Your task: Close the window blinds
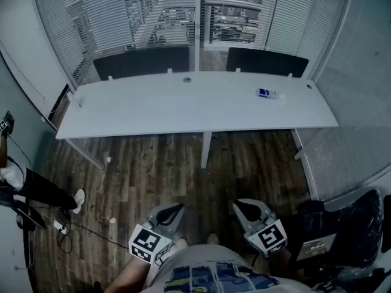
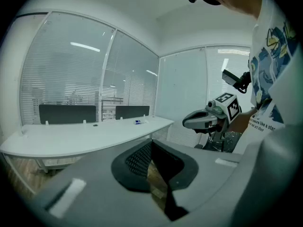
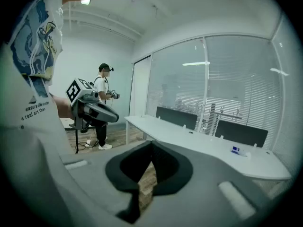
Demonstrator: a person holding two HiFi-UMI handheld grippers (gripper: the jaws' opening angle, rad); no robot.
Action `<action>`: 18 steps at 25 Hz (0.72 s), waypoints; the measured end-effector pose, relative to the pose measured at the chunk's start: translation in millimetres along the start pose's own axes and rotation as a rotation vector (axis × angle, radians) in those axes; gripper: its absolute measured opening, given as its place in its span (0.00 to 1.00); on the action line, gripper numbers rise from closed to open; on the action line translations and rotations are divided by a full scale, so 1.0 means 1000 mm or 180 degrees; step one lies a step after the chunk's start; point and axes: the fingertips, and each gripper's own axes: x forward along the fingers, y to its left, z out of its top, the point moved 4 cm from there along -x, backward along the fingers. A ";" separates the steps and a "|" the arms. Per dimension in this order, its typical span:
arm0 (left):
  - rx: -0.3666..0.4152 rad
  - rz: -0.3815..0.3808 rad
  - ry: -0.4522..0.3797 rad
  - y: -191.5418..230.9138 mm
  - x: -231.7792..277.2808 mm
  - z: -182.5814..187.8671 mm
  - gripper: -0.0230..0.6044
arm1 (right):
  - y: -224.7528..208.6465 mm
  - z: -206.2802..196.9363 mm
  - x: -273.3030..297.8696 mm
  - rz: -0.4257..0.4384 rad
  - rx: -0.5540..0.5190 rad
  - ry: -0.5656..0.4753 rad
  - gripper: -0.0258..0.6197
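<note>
Both claws, the left claw and the right claw, are pressed together and empty, low by the person's body. Beyond the white bench hang the window blinds, with slats partly open. It is better to step close first and look for their control, which I cannot see from here.

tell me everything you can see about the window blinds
The window blinds are pale horizontal slats hanging behind the long white desk, spanning several panels split by upright frames. Near the middle the slats are open enough to show shapes beyond. Two dark screens stand before their lower part.
</note>
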 end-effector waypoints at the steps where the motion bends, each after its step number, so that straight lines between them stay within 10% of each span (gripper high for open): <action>1: -0.0001 0.0000 0.0009 0.000 0.000 0.000 0.04 | 0.000 0.000 0.000 -0.0002 -0.0001 -0.0009 0.04; 18: 0.0028 0.0105 0.0101 -0.017 0.029 0.006 0.04 | -0.037 -0.013 -0.007 0.0026 -0.0036 -0.0021 0.04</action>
